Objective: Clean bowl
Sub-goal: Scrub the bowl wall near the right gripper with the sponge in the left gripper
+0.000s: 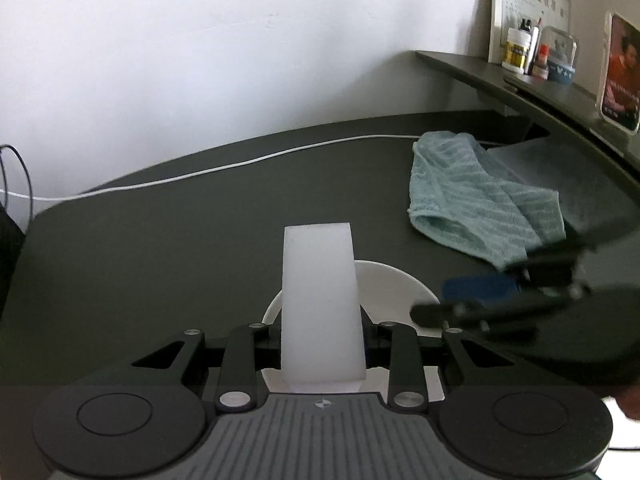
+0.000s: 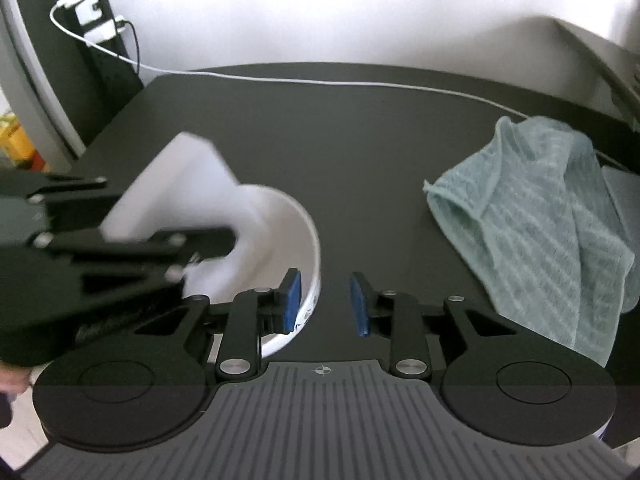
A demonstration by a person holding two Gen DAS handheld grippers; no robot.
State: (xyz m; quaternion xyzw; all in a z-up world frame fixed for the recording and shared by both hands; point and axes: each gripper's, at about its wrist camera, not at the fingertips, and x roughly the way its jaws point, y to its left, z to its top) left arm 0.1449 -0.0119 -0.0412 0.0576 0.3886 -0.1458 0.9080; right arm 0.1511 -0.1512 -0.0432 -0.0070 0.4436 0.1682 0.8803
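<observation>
A white bowl (image 1: 394, 292) stands on the dark table (image 1: 160, 260). My left gripper (image 1: 323, 332) is shut on a white sponge block (image 1: 320, 280), which sticks out forward over the bowl's near side. In the right wrist view the sponge (image 2: 176, 184) and the blurred left gripper (image 2: 120, 248) reach into the bowl (image 2: 288, 232) from the left. My right gripper (image 2: 325, 300) is open and straddles the bowl's right rim, with one blue pad inside the bowl and one outside. From the left wrist view the right gripper (image 1: 480, 300) is a blur at the bowl's right.
A crumpled teal towel (image 2: 540, 220) lies right of the bowl, partly over a pale flat object. A white cable (image 2: 320, 82) runs along the table's back edge to chargers (image 2: 88, 12). A shelf with small bottles (image 1: 520, 52) and framed pictures is at far right.
</observation>
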